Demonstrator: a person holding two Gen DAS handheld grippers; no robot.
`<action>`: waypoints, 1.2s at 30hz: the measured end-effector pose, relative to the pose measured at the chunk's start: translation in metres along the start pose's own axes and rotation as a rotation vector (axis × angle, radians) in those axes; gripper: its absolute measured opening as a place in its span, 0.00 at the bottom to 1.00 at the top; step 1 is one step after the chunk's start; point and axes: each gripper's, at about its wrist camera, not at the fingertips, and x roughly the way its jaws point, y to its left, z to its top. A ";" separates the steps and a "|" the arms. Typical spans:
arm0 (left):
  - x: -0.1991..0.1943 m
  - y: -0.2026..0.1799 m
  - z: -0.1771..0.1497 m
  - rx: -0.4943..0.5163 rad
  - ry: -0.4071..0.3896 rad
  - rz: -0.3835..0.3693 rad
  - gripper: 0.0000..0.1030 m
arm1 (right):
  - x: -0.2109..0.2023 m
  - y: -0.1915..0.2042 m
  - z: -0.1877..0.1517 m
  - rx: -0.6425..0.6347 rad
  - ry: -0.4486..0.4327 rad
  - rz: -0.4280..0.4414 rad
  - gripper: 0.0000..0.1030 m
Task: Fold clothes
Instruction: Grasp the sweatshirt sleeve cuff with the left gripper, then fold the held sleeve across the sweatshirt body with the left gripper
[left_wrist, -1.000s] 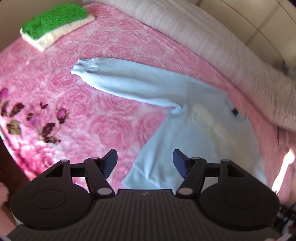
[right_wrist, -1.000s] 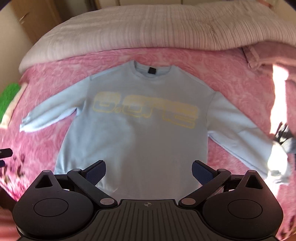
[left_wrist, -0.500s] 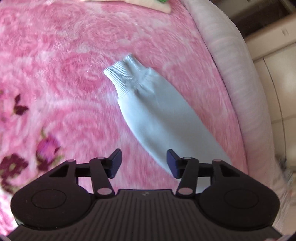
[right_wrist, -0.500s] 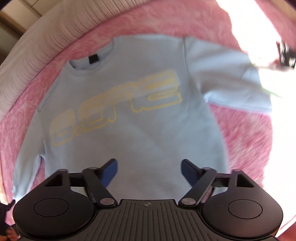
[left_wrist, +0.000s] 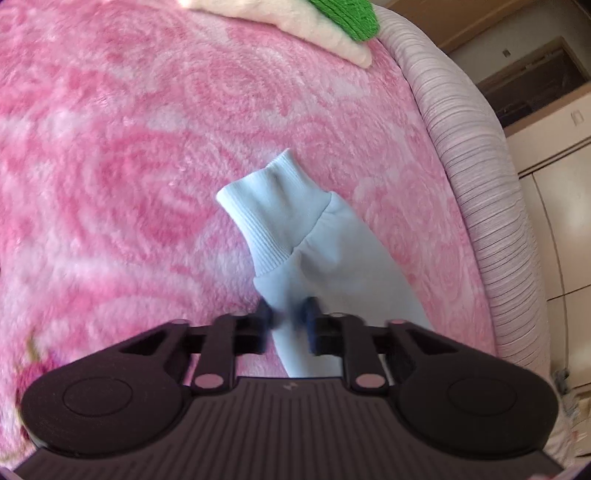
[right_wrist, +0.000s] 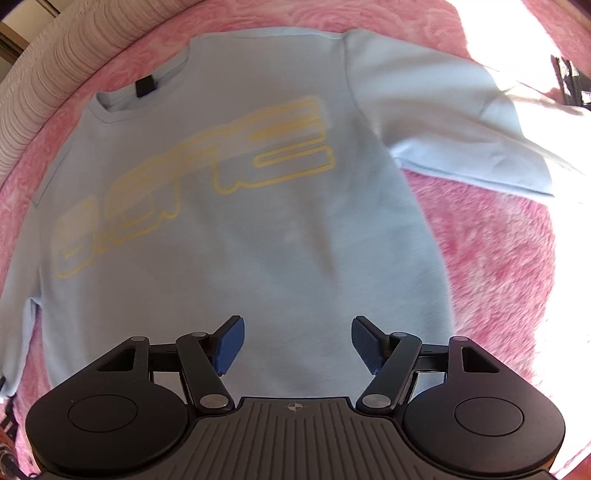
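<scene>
While the light-blue sweatshirt (right_wrist: 229, 206) lies flat and face up on the pink rose-patterned blanket (left_wrist: 129, 155), no fold shows in either view: body spread, its sleeve on the right of the right wrist view stretched out to the side into a patch of glaring sunlight. Judging from this, the task is at its very start, and the sleeves and the body all remain to be folded.

The left gripper (left_wrist: 288, 321) has its jaws pinched together on the sleeve (left_wrist: 332, 258) just behind the ribbed cuff (left_wrist: 273, 218), the cloth caught between the blue pads; the cuff lies on the blanket just ahead. That looks like the grip for a first sleeve fold.

The right gripper (right_wrist: 295, 343) hangs over the lower body of the sweatshirt with its jaws partly apart and holding nothing; whether the pads touch the cloth I cannot tell.

Yellow outlined block lettering (right_wrist: 192, 184) runs across the chest, but it is too blurred to read. A small dark tag (right_wrist: 145, 88) sits inside the collar, with no legible writing.
</scene>
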 end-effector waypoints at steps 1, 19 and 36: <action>-0.001 -0.007 -0.001 0.031 -0.017 0.014 0.01 | -0.002 -0.005 0.002 0.002 -0.005 -0.001 0.67; -0.088 -0.242 -0.346 1.093 0.436 -0.528 0.22 | -0.056 -0.099 0.039 0.141 -0.224 0.014 0.67; -0.049 -0.194 -0.246 1.231 0.227 -0.128 0.22 | 0.061 -0.023 0.079 0.363 -0.098 0.554 0.44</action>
